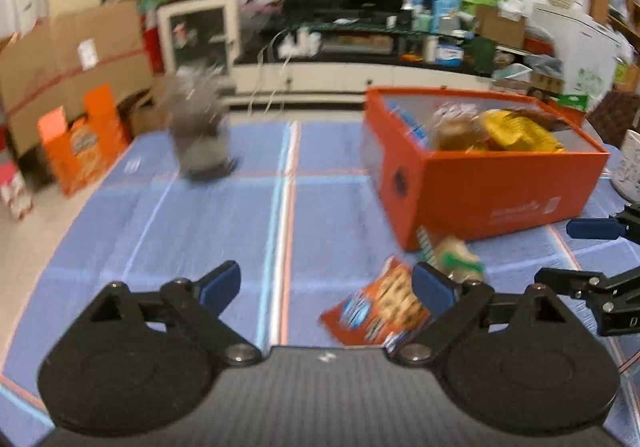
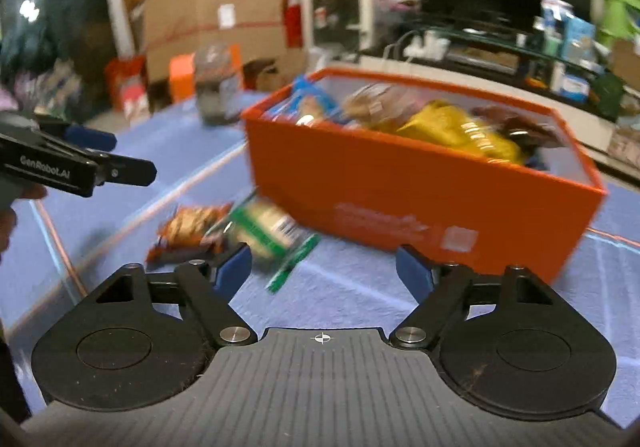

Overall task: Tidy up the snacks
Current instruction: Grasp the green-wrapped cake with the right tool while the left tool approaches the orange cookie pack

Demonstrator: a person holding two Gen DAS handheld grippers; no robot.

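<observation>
An orange box sits on the blue tablecloth and holds several snack packs, among them a yellow one. Two packs lie on the cloth in front of it: a red-orange cookie pack and a green-and-white pack. My left gripper is open and empty, just left of the cookie pack. My right gripper is open and empty, just short of the green-and-white pack. Each gripper also shows in the other's view.
A blurred glass jar stands at the far left part of the table. A white patterned mug is at the right edge. Cardboard boxes, a TV stand and clutter lie beyond the table.
</observation>
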